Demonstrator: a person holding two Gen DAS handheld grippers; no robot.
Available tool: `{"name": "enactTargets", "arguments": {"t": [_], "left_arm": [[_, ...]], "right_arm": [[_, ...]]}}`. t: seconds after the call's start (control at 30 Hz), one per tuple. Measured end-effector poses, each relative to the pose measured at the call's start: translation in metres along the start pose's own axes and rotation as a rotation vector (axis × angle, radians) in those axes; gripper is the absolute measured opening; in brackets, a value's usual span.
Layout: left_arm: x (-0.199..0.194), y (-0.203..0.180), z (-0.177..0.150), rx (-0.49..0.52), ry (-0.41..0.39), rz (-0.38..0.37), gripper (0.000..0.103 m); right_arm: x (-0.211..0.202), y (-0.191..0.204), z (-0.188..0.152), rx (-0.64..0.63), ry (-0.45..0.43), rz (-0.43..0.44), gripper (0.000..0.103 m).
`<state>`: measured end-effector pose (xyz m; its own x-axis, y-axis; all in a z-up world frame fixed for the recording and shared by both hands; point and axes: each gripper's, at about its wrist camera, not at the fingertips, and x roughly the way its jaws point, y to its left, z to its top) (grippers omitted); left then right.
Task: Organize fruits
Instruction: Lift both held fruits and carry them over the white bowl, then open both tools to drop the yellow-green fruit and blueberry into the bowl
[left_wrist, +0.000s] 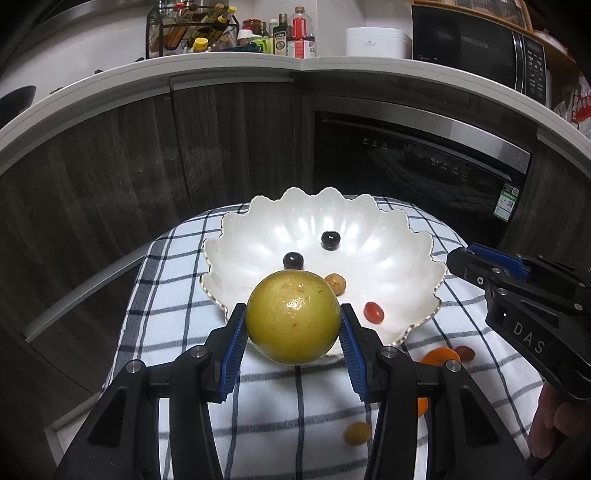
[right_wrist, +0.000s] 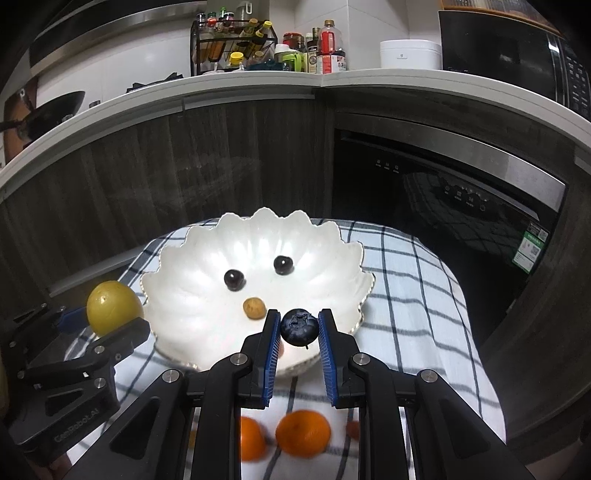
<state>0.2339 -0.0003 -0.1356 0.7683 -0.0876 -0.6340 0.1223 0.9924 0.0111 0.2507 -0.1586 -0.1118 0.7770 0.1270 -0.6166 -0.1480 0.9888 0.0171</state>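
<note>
Dim room, glare on the white bowl (left_wrist: 388, 236), strong fisheye bending, blurred lower fruit.

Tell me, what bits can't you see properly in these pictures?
- Orange fruits on the cloth: right wrist view, blurred and partly behind the right gripper holding the blueberry.
- Bowl near rim: left wrist view, hidden by the yellow fruit in the left gripper.
- Bottle labels: too small to read.

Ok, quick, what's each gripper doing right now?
Left gripper: closed on the yellow-green fruit.
Right gripper: closed on the blueberry.
</note>
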Motion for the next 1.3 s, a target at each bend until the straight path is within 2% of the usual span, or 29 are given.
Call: {"name": "enactTargets", "arguments": {"t": [0.33,0.77,1.03,1.07,1.1,1.13,1.17,1.2,1.27,1.3], "left_arm": [[0.029,0.005,0.014,0.000,0.051,0.002,0.048],[0.052,0.011,0.017,-0.010,0.127,0.023,0.048],[0.058,0.011,0.014,0.002,0.172,0.034,0.048],[0.060,0.011,0.013,0.007,0.178,0.035,0.048],[0.061,0.010,0.013,0.013,0.186,0.023,0.048],[0.062,0.010,0.012,0.013,0.195,0.023,0.048],[0.063,0.011,0.011,0.006,0.203,0.021,0.050],[0.062,0.012,0.011,0.001,0.197,0.020,0.064],[0.054,0.013,0.013,-0.003,0.149,0.036,0.085],[0.051,0.013,0.014,-0.002,0.134,0.038,0.088]], "right_arm": [[0.028,-0.008,0.010,0.017,0.044,-0.008,0.022],[0.060,-0.007,0.014,0.013,0.131,0.003,0.022],[0.064,-0.008,0.013,0.018,0.150,0.006,0.023],[0.065,-0.008,0.014,0.017,0.151,0.005,0.024],[0.065,-0.008,0.014,0.016,0.152,0.000,0.031],[0.064,-0.007,0.014,0.016,0.151,-0.007,0.043],[0.063,-0.007,0.015,0.017,0.146,-0.016,0.048],[0.061,-0.008,0.016,0.020,0.136,-0.023,0.056],[0.058,-0.009,0.018,0.021,0.119,-0.035,0.061],[0.057,-0.010,0.018,0.022,0.116,-0.040,0.063]]}}
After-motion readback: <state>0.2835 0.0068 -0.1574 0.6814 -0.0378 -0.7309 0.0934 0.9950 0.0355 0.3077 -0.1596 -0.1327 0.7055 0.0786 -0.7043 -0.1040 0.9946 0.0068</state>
